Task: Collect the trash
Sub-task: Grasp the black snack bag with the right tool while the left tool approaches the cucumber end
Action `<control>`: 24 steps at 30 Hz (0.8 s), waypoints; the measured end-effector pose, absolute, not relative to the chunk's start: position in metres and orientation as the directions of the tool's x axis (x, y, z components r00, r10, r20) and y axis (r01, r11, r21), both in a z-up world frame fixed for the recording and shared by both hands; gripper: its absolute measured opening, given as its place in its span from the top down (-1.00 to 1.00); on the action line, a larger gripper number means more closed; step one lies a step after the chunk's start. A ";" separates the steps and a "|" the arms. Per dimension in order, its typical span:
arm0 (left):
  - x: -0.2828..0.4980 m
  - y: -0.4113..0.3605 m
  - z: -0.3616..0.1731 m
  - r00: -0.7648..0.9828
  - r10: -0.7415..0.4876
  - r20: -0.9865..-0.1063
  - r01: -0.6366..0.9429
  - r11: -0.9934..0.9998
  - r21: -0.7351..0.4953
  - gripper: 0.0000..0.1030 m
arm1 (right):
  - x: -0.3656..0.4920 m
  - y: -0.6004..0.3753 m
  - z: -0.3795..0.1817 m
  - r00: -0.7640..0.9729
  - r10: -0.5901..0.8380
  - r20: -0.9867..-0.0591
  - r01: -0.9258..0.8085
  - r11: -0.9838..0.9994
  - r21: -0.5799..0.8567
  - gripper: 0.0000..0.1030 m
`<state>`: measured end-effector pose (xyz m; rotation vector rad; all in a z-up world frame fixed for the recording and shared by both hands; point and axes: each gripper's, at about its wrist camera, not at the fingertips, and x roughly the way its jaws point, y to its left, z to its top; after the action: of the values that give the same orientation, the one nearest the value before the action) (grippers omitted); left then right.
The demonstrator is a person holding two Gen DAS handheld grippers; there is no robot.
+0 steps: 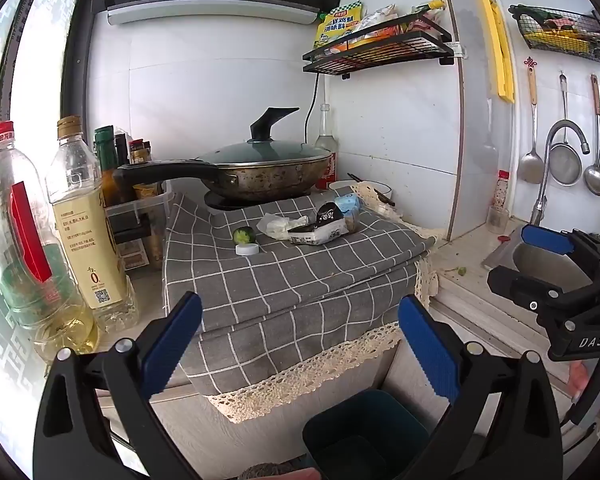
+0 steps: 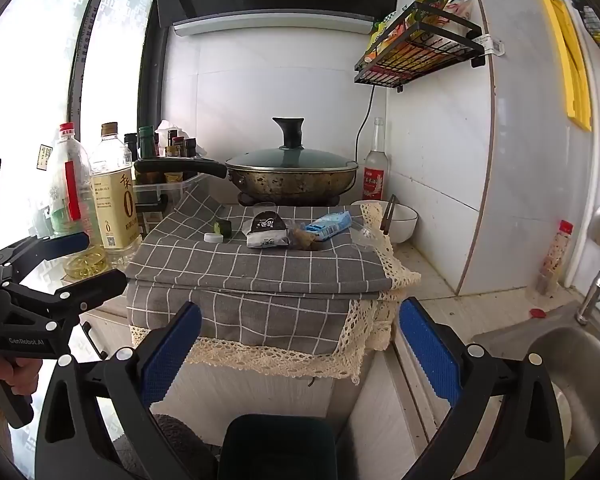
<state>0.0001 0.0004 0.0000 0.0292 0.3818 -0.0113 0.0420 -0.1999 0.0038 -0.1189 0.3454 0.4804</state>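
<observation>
Wrappers on cloth, before wok

The left hand-held gripper is made of matte black plastic. Each of its two fingers carries a long blue pad with a ribbed surface and a toothed edge. Round silver screws sit at the joints of the black linkage arms. The right hand-held gripper has the same build: black arms, blue ribbed pads, silver screws. From the side, its black body shows the white letters "DAS", and the left one shows "GenRobot.AI". Both have a black handle, with a person's fingers around it.
</observation>
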 end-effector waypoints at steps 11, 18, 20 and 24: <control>0.011 0.016 -0.006 0.913 -0.004 -0.407 0.003 1.000 -0.004 -0.95 | 0.049 -0.197 0.007 0.819 0.465 -0.337 -0.491 0.871 0.009 -0.94; 0.036 0.041 -0.012 0.904 -0.014 -0.426 -0.003 0.999 -0.039 -0.85 | 0.084 -0.184 0.005 0.758 0.540 -0.365 -0.557 0.828 0.068 -0.43; 0.046 0.047 -0.013 0.898 -0.017 -0.439 -0.004 0.999 -0.048 -0.63 | 0.099 -0.175 0.005 0.728 0.572 -0.377 -0.586 0.805 0.090 -0.42; 0.067 0.059 -0.016 0.887 -0.026 -0.462 -0.003 0.998 -0.061 -0.58 | 0.133 -0.153 0.001 0.676 0.614 -0.408 -0.626 0.770 0.122 -0.38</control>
<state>0.0668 0.0587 -0.0156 -0.0601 0.4805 -0.0121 0.1335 -0.1526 0.0010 -0.0290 0.4476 0.6971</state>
